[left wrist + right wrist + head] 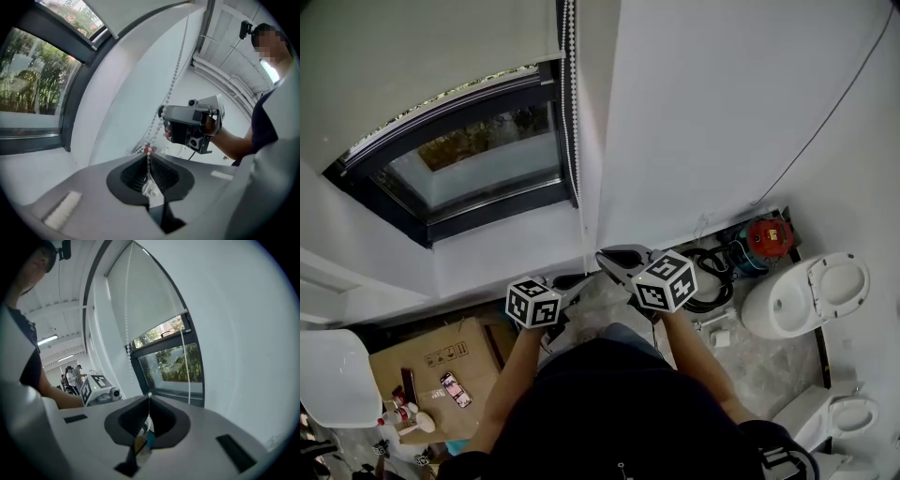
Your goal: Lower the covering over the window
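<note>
A white roller blind (pixel 412 56) covers the top of the dark-framed window (pixel 478 155). Its white bead chain (pixel 573 112) hangs down the right side of the frame. In the head view my left gripper (pixel 577 280) sits low on the chain and my right gripper (pixel 605 255) is just above and to its right. In the left gripper view the left gripper (pixel 148 154) is shut on the chain (pixel 176 75), with beads running in between the pads. The right gripper (pixel 149 397) is shut too, with one bead at its tips. The right gripper's nose (pixel 161 111) meets the chain higher up.
Below on the tiled floor are a white toilet (pixel 806 291), a red machine (pixel 769 234) with black hose (pixel 708 272), a cardboard box (pixel 441 361) and a white chair (pixel 337 375). A white wall (pixel 722 112) stands right of the window. People stand far off (pixel 70 378).
</note>
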Tool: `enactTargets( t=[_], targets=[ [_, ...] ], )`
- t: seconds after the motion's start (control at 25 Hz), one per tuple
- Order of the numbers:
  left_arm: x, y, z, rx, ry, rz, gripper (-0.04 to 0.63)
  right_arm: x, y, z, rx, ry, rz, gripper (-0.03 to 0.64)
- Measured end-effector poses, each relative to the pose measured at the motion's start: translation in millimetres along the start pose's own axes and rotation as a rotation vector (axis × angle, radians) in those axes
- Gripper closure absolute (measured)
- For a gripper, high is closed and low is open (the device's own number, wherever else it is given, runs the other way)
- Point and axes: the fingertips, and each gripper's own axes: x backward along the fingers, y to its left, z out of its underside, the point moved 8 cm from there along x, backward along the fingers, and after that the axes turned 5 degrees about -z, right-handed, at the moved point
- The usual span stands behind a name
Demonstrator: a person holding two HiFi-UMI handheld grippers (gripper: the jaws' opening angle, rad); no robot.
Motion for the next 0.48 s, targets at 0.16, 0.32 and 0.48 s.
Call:
enactTargets(
  t=[0.16,0.32,0.48],
  targets=[
    [3,4,0,0.004,-0.006,-0.016,0.571,-3,11,-6,0.09,0.061,0.002,0.603],
    [5,4,1,0.011,-0.012,-0.029,0.571,1,18,-20,0.131,-0.026,-0.018,0.601],
    [8,6,2,0.017,-0.022,-0.035,0.571,10,20,-41,0.132,-0.156,-0.06,0.601]
  ],
)
